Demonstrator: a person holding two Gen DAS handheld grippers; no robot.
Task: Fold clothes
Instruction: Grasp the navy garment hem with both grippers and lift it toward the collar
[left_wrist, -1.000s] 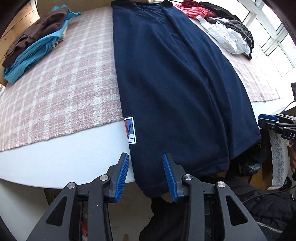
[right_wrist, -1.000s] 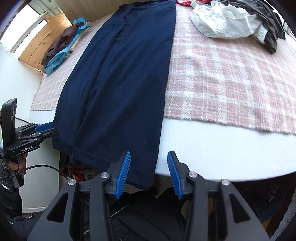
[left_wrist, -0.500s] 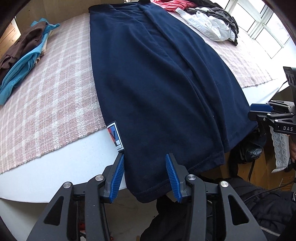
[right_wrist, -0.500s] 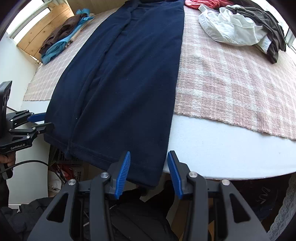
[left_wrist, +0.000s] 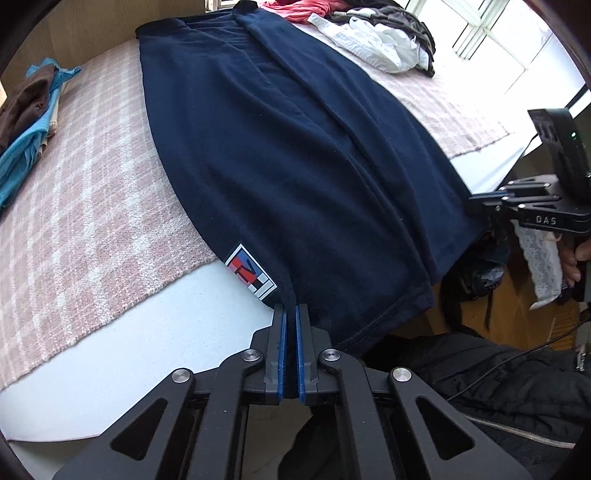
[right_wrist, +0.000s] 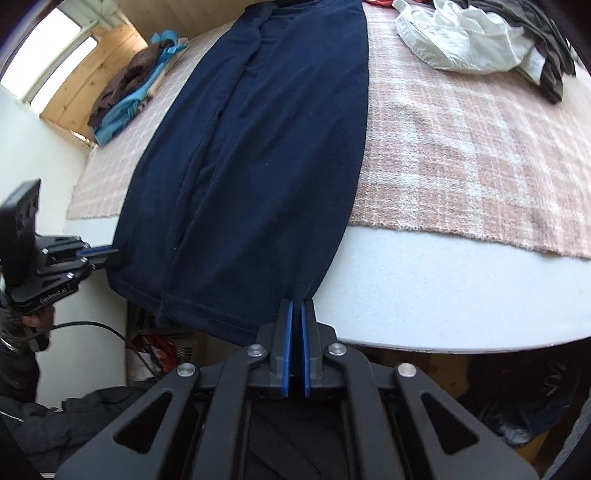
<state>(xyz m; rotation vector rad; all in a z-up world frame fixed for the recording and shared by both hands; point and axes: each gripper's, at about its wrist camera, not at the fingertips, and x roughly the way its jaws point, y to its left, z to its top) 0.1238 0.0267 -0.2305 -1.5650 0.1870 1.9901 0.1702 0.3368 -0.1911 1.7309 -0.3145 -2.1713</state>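
Note:
A navy blue shirt (left_wrist: 295, 147) lies lengthwise on the pink plaid cloth (left_wrist: 92, 192), folded narrow, its hem hanging over the white table edge (left_wrist: 147, 350). A red, white and blue label (left_wrist: 251, 273) sits near the hem. My left gripper (left_wrist: 290, 308) is shut on the hem's left corner. My right gripper (right_wrist: 296, 304) is shut on the hem's right corner of the same shirt (right_wrist: 258, 147). Each gripper shows in the other's view: the right one at the shirt's far corner (left_wrist: 491, 197), the left one likewise (right_wrist: 99, 254).
A stack of brown and blue folded clothes (left_wrist: 26, 122) lies at the far left of the cloth. A heap of white, dark and red garments (right_wrist: 480, 40) lies at the far right. Below the table edge are dark bags and cables (left_wrist: 480, 387).
Both grippers have moved forward onto the shirt's hem and closed on its two near corners. They were open a second ago.

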